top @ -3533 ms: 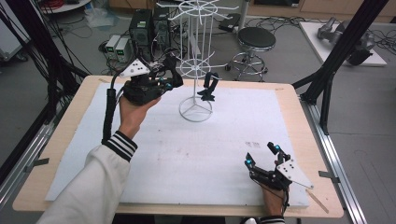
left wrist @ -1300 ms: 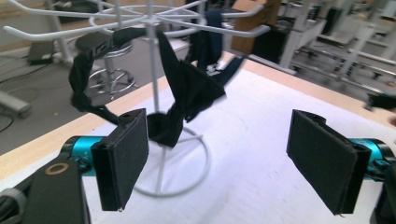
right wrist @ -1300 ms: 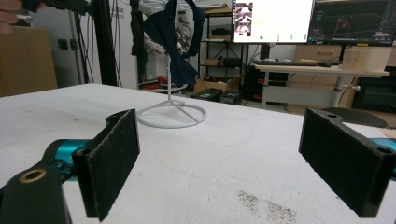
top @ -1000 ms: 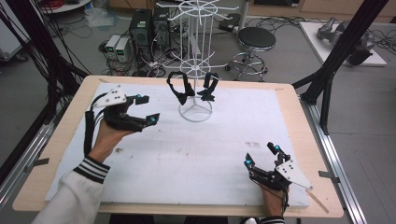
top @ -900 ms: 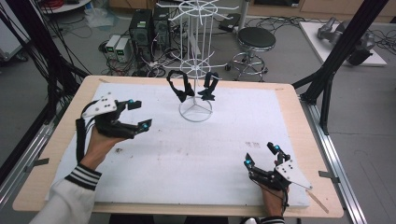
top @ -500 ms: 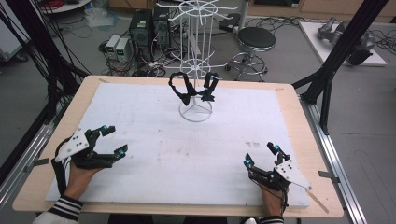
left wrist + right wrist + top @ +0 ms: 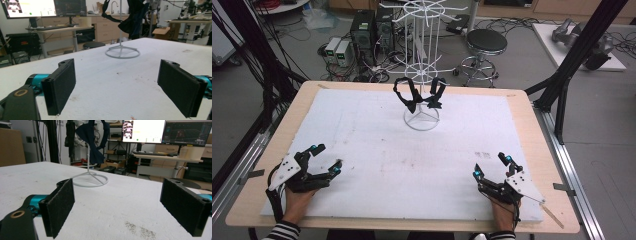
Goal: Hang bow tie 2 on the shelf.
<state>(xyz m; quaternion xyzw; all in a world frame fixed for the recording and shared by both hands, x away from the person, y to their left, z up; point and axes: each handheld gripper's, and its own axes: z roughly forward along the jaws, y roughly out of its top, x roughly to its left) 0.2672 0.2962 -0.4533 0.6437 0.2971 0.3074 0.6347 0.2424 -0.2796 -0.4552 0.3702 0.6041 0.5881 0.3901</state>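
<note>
A white wire display rack stands at the back middle of the white mat. Two dark bow ties hang from its lowest ring, one on the left and one on the right. My left gripper rests near the front left corner, open and holding nothing. My right gripper rests near the front right, also open and holding nothing. In the left gripper view the left gripper points at the rack's base ring and a hanging bow tie. The right gripper in its own view faces the base ring and a navy bow tie.
The mat covers most of a wooden table. Black frame posts rise at both sides. A stool and computer towers stand on the floor behind the table. A desk with monitors is far off.
My left gripper has drawn back from the rack to the front left of the mat, now open, and a second bow tie hangs on the rack. The right gripper has stayed still.
</note>
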